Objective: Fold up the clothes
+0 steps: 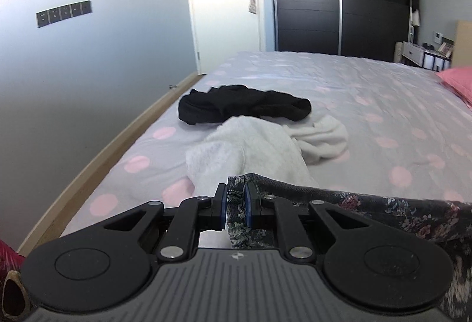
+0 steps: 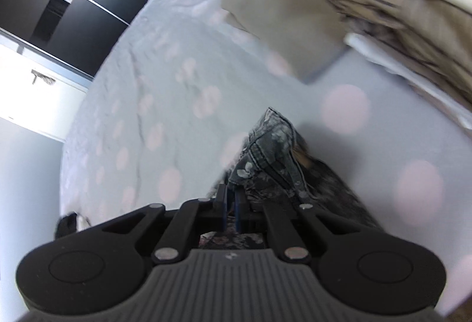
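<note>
The left gripper [image 1: 237, 205], low in the middle of its frame and tilted down toward the bed [image 1: 339, 80], is clamped on a bunched edge of the floral denim garment [image 1: 368, 209], which trails off to the lower right. The right gripper [image 2: 231, 211], angled more steeply down, has its jaws almost together on another part of it, seemingly pinching only a thin edge. I judge that hold could slip if the 2 hands pull apart, dropping the cloth.

Black hand-held gripper [image 1: 236, 204], blue pads, silver screws
</note>
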The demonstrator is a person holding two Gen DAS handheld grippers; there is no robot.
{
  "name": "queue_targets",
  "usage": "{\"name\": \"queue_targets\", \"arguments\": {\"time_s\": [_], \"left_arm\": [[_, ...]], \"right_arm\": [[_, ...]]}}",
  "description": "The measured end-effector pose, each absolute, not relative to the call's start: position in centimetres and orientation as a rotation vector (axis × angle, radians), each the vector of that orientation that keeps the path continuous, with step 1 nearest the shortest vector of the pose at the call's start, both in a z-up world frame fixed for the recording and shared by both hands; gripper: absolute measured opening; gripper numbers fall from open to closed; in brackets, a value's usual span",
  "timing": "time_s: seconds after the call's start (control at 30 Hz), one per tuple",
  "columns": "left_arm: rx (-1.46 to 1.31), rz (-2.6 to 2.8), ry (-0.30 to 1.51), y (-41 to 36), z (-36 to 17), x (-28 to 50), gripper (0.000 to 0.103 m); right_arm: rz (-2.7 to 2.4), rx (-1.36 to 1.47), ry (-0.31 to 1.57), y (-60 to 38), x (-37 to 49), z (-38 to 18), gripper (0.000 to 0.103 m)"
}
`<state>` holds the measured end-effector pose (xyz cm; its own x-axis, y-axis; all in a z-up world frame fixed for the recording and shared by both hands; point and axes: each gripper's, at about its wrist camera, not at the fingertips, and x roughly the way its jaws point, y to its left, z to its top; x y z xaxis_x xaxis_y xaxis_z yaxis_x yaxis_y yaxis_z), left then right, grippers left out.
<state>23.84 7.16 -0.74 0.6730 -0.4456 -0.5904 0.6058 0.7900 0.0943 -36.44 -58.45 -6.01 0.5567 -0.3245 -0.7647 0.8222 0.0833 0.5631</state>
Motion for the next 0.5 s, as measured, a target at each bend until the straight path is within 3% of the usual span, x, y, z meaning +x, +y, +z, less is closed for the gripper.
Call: {"name": "queue_targets", "arguments": {"time_s": [0.27, 0.5], "left_arm": [[0.403, -0.68, 0.712, 10.2, -2.6, 21.7, 0.01], [0.367, -0.739, 0.823, 11.5, -2.1, 20.7, 0.017]], "right_arm": [[-0.979, 1.187, 0.72, -54.8, -38.9, -7.9, 0.005], [-1.007, 1.191, 0.739, -54.5, -39.4, -8.7, 0.005]]}}
